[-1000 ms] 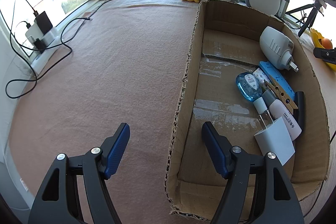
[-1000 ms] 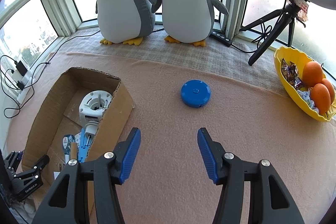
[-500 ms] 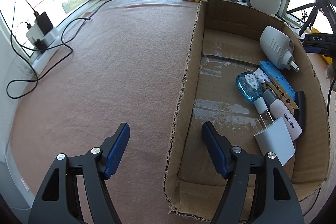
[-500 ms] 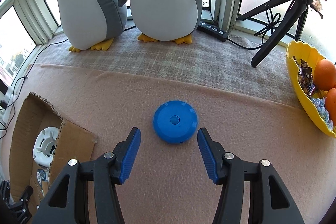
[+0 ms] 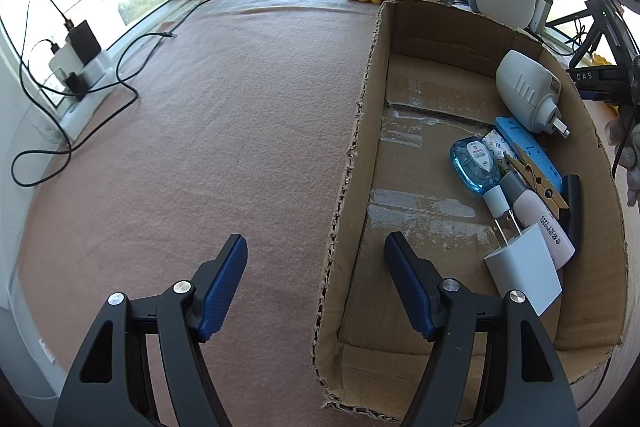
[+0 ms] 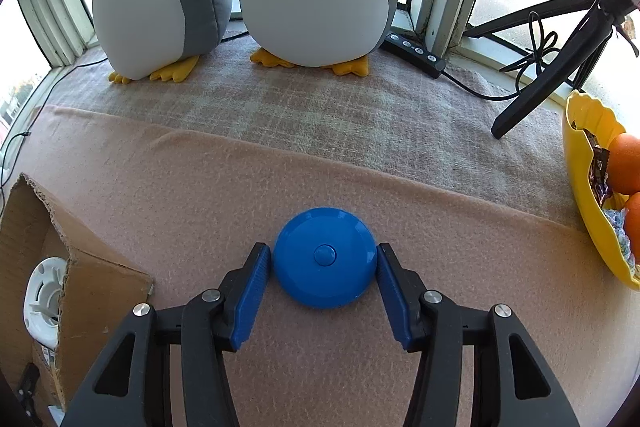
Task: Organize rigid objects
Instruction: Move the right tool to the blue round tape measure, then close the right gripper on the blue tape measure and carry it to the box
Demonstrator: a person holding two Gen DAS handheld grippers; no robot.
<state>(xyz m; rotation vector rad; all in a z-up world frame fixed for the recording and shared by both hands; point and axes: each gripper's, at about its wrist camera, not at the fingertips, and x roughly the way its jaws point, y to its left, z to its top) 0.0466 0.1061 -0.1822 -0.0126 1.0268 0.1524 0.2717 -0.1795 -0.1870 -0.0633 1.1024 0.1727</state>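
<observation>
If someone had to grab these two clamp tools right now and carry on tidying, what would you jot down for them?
Right gripper: jaws have just been closing around the blue round disc on the pink blanket; pads at its sides, firm grip not certain.
Left gripper: empty, jaws apart, straddling the near wall of the cardboard box.
Done: white charger, clothespin and other small items already lie in the box.
Left: lift the disc and place it in the box.

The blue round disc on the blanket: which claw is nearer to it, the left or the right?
Right. The right claw has closed in around the blue disc, one finger on each side. The left claw straddles the cardboard box wall, away from the disc.
</observation>
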